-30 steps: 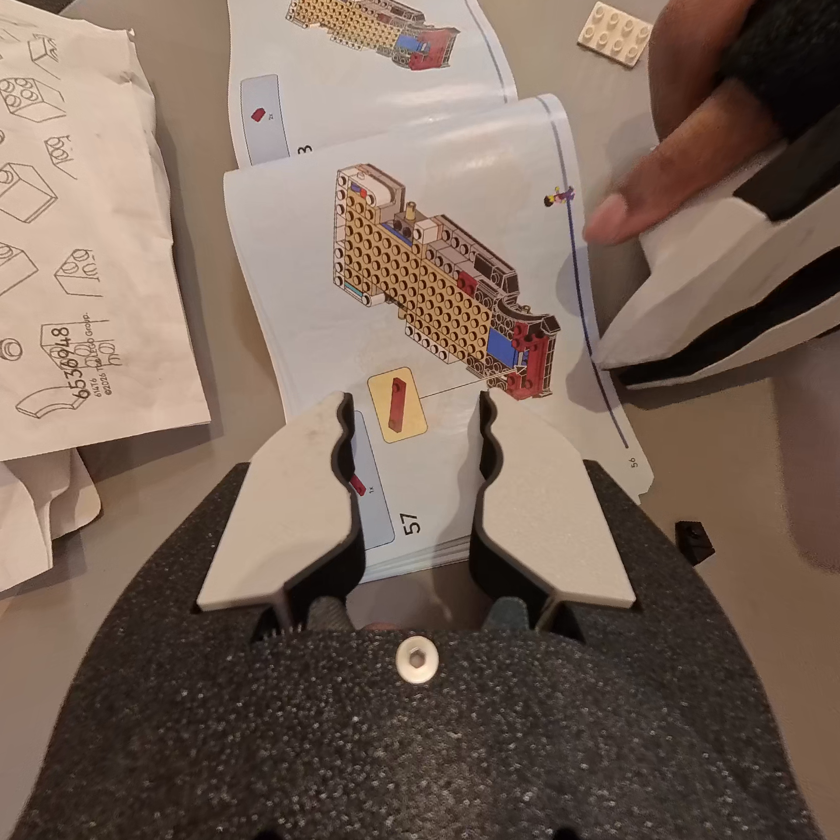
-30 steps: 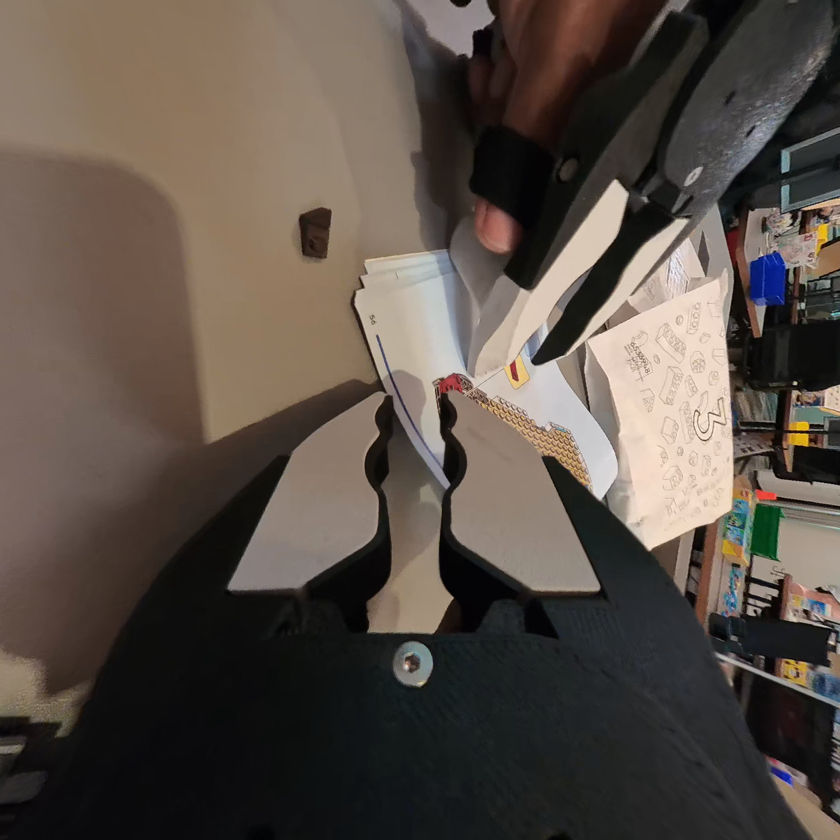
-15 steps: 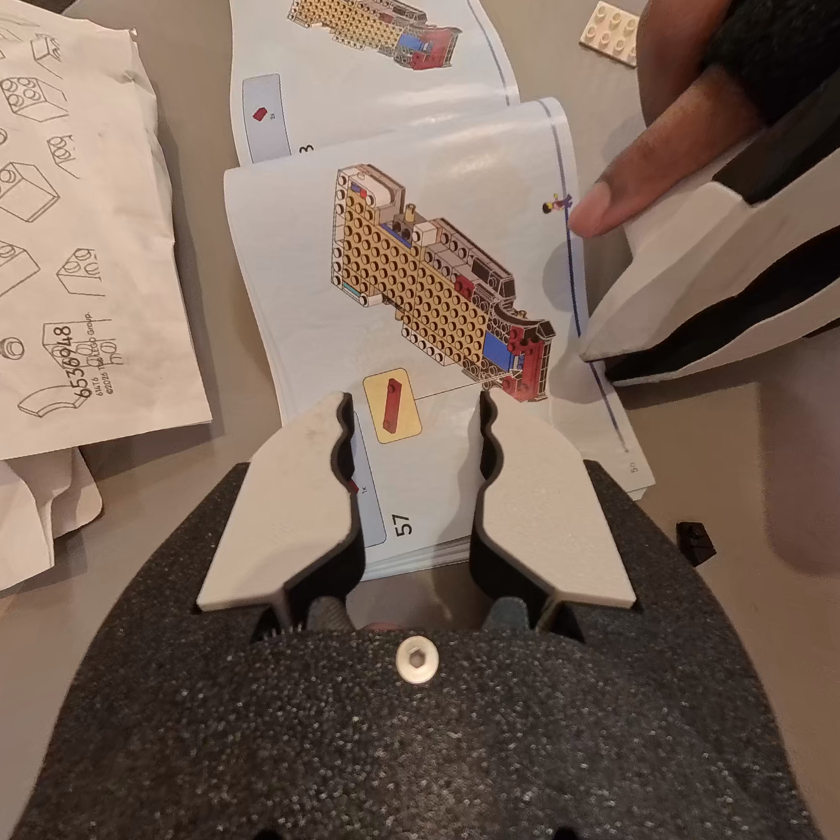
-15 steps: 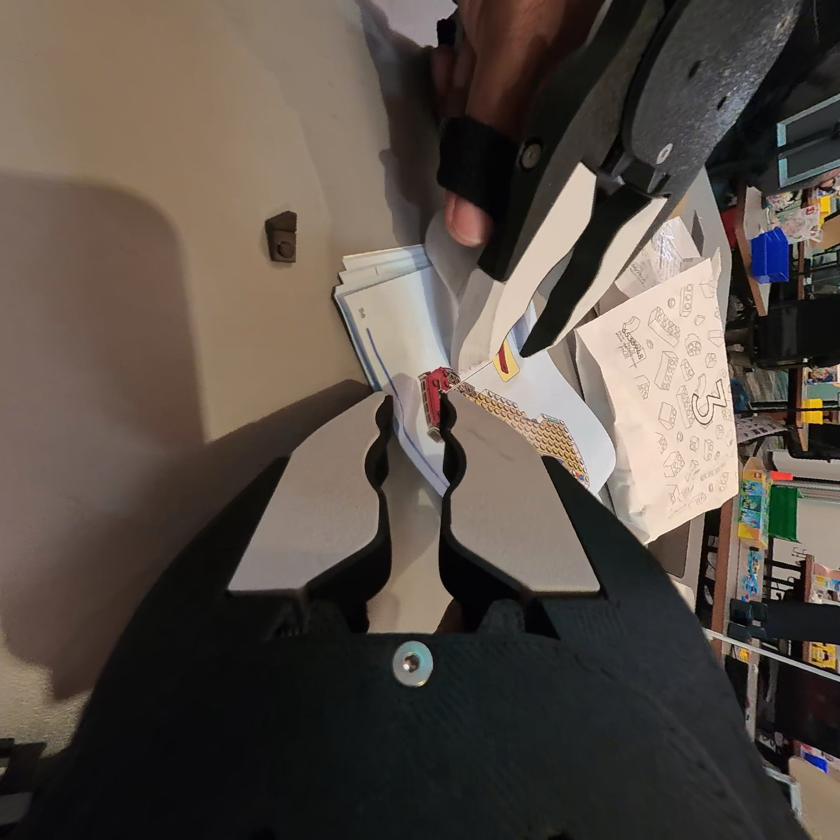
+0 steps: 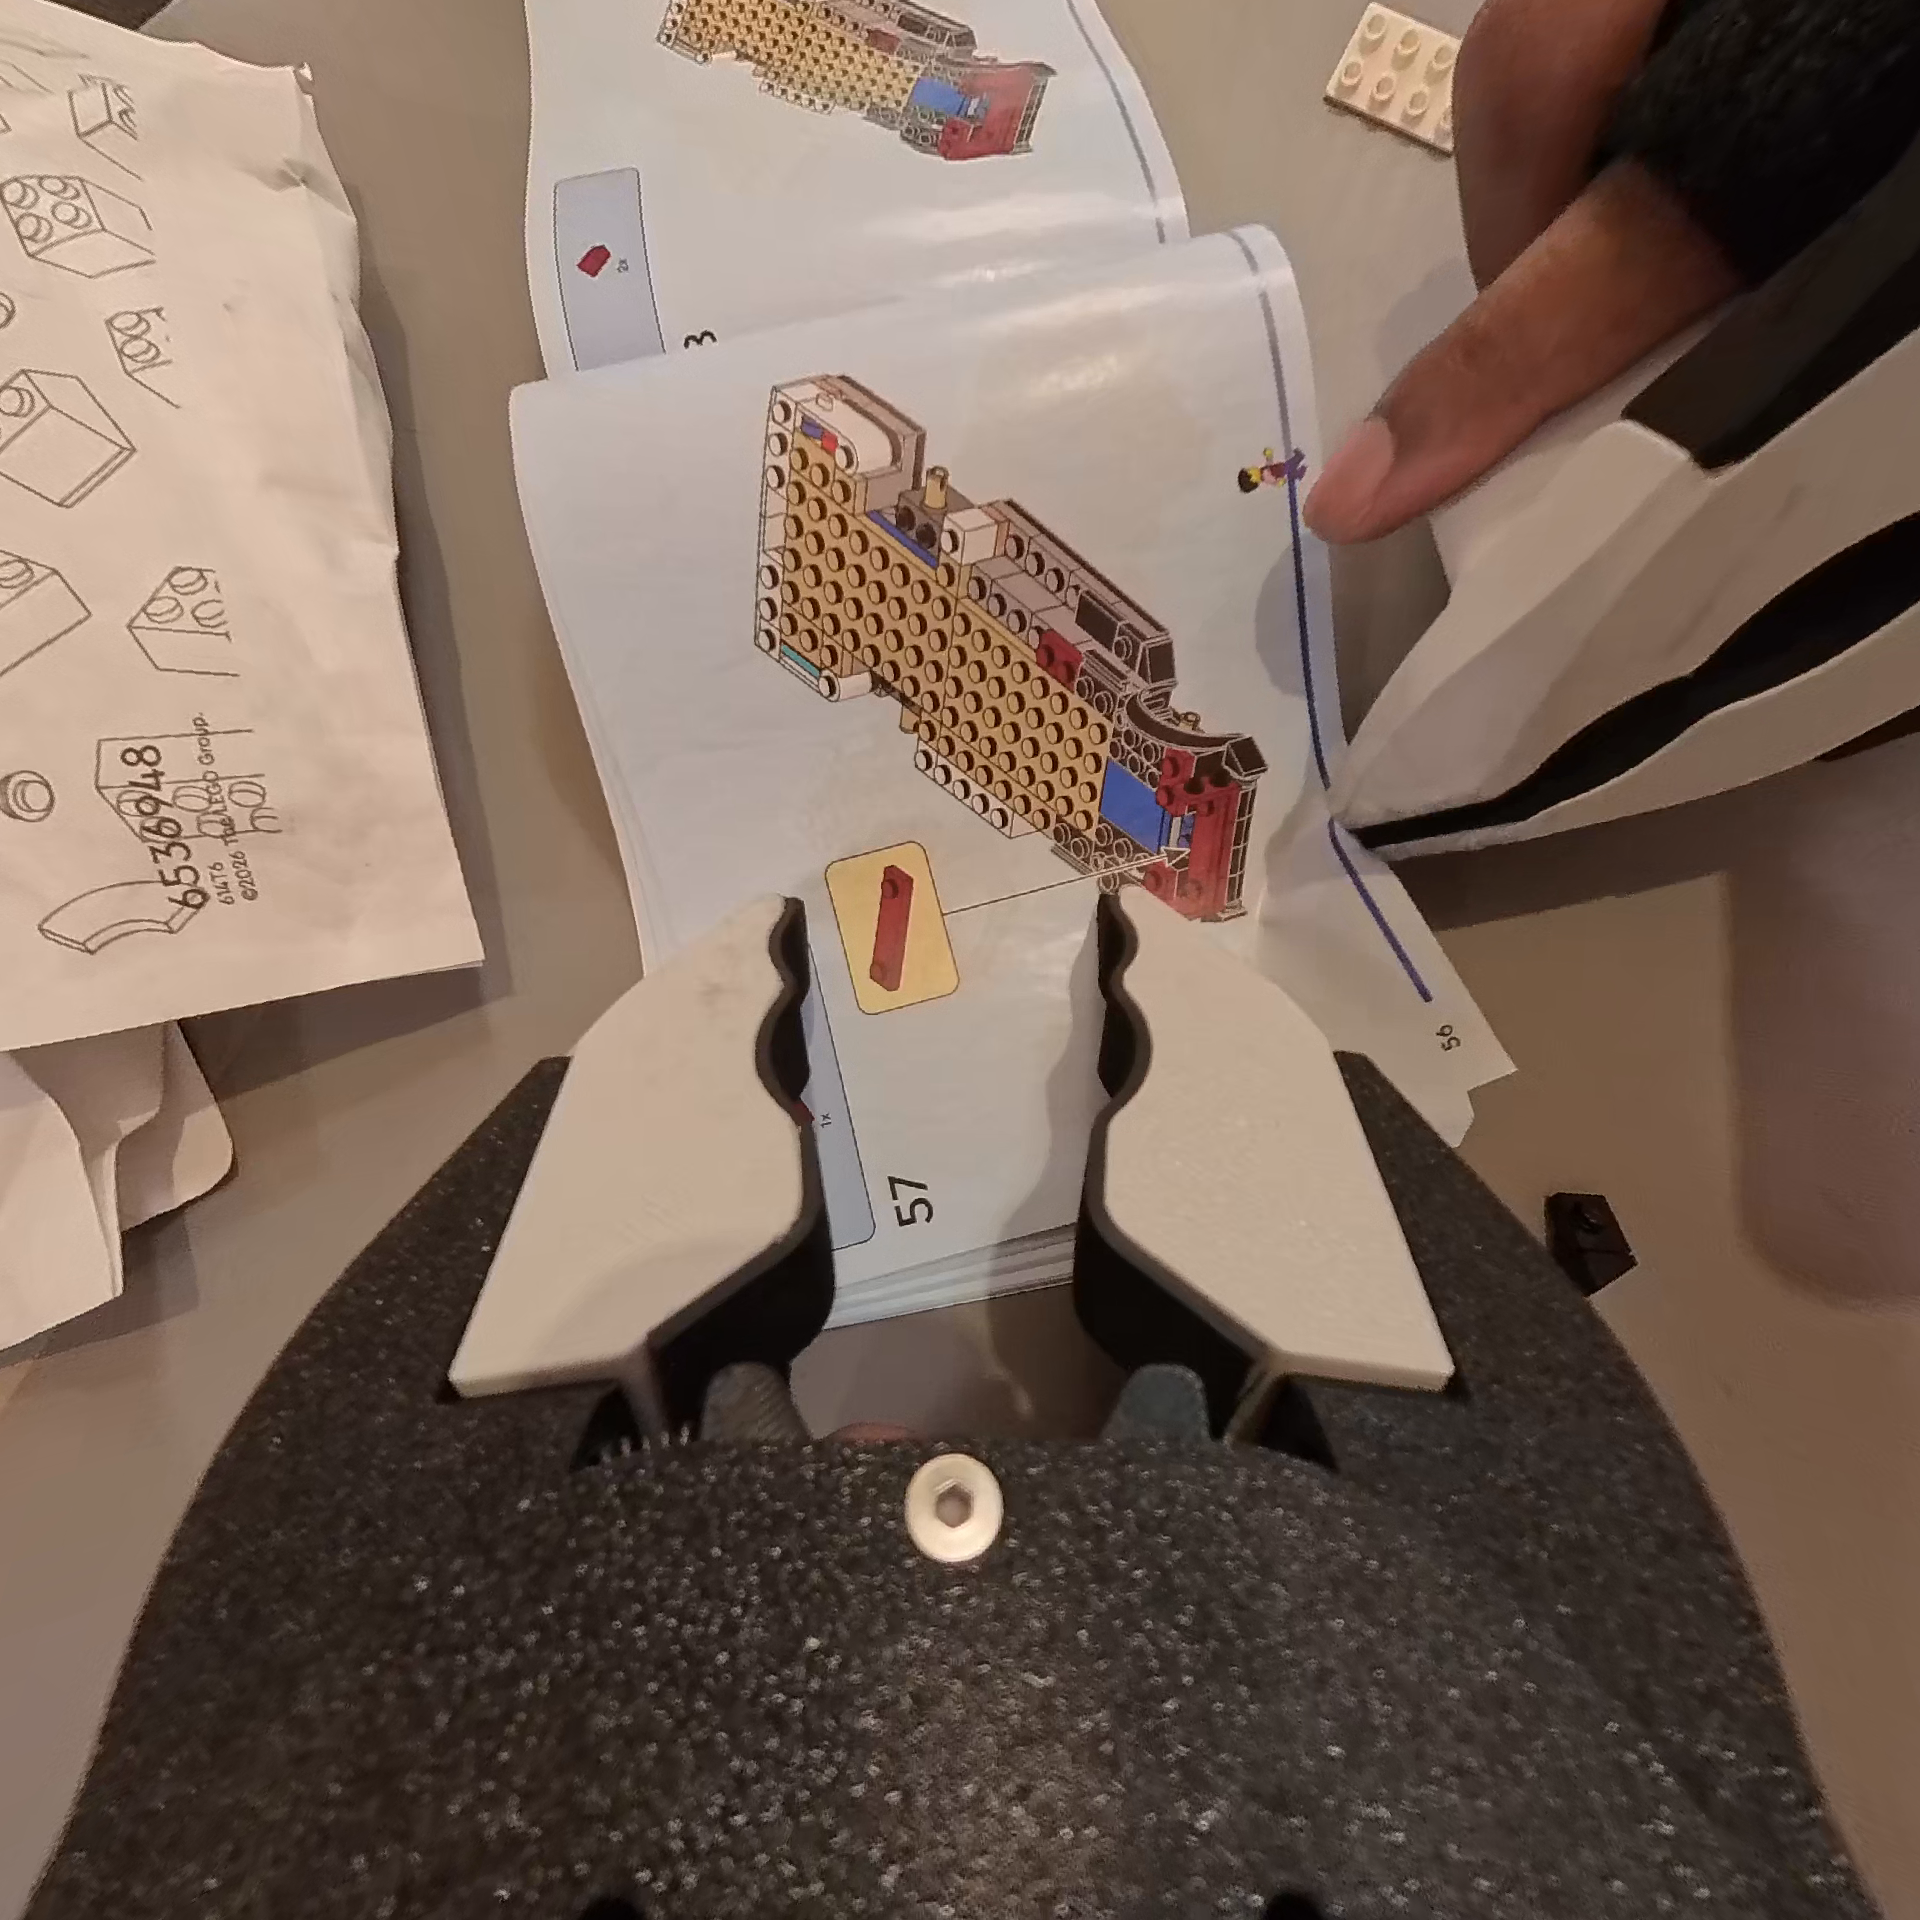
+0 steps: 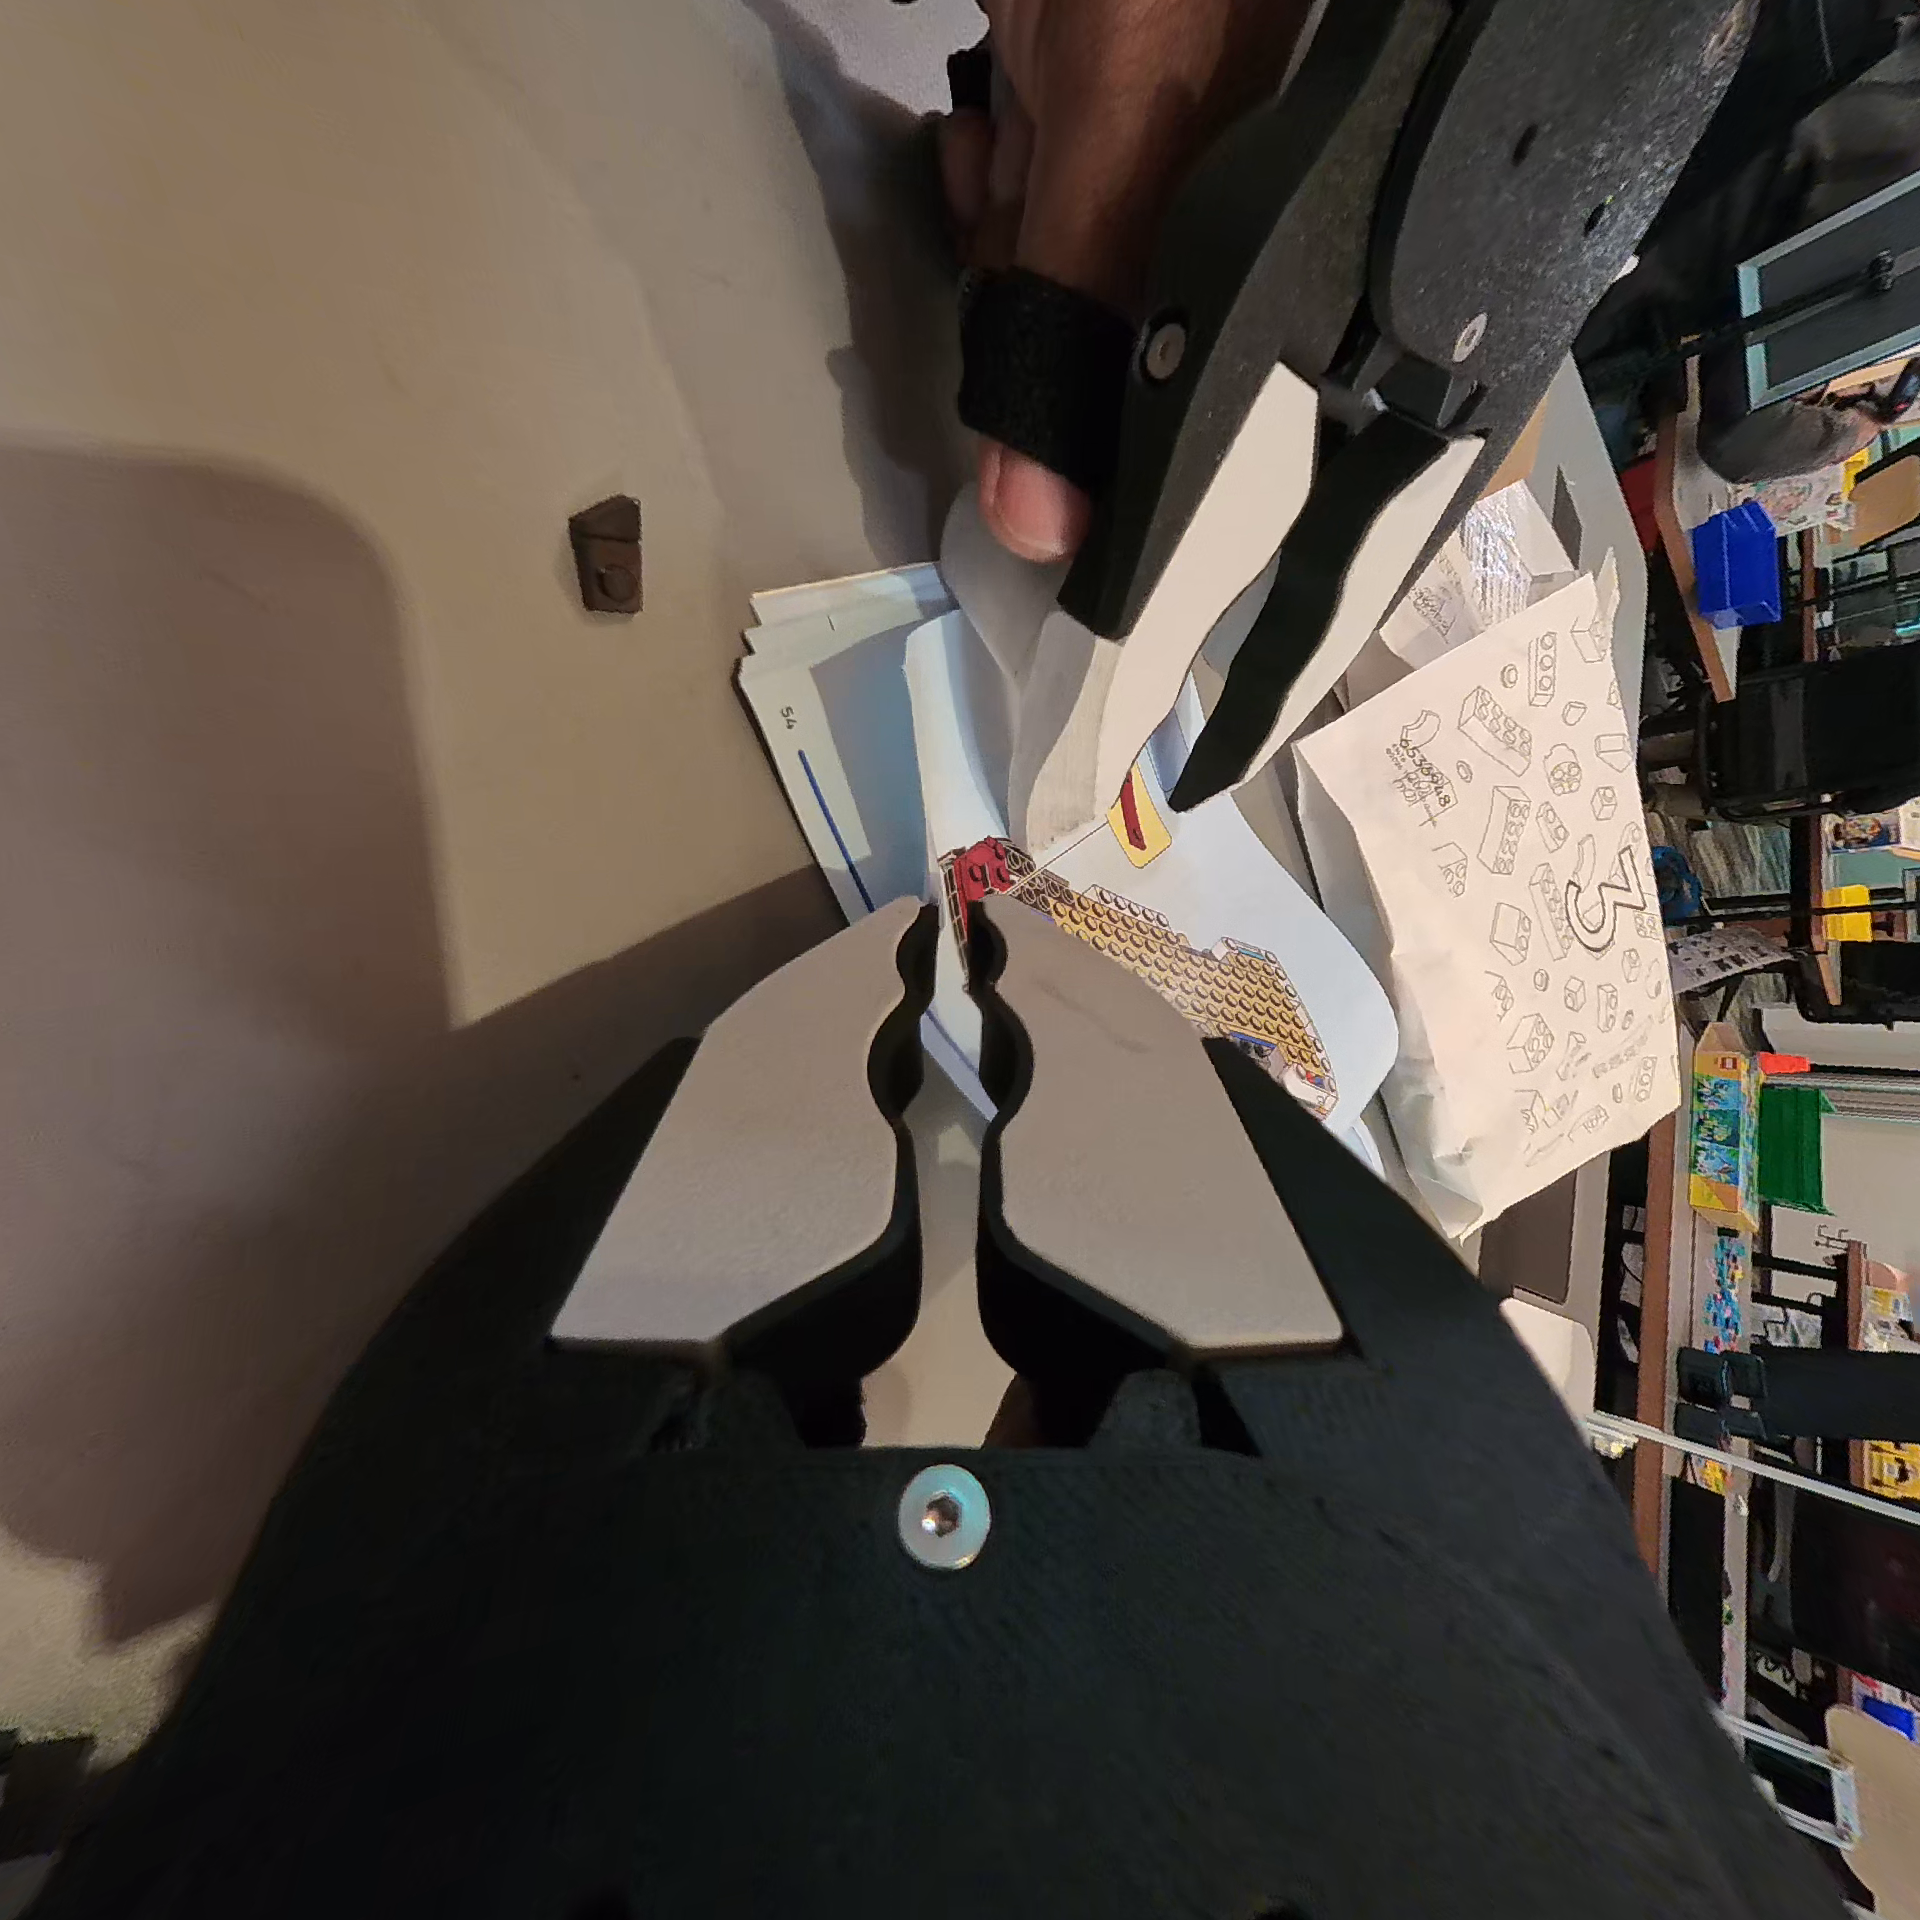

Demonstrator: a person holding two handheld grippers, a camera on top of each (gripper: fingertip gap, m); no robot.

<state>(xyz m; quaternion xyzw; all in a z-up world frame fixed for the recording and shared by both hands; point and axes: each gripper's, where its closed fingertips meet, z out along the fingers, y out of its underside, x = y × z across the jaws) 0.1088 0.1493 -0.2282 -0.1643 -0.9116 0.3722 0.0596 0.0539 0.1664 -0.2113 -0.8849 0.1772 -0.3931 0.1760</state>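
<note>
Right hand-held gripper (image 6: 954,914) has closed on the glossy booklet page (image 6: 940,748).

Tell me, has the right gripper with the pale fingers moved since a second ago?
Yes. The right gripper has slid along the instruction booklet's edge toward the page corner and closed on the page.

right gripper (image 6: 954,914): its two fingers were a little apart before; now they have pinched shut on the edge of the top page (image 5: 1288,883) of the instruction booklet (image 5: 935,520).
top page: its right edge has come up off the page under it, at right of centre in the left wrist view.
</note>
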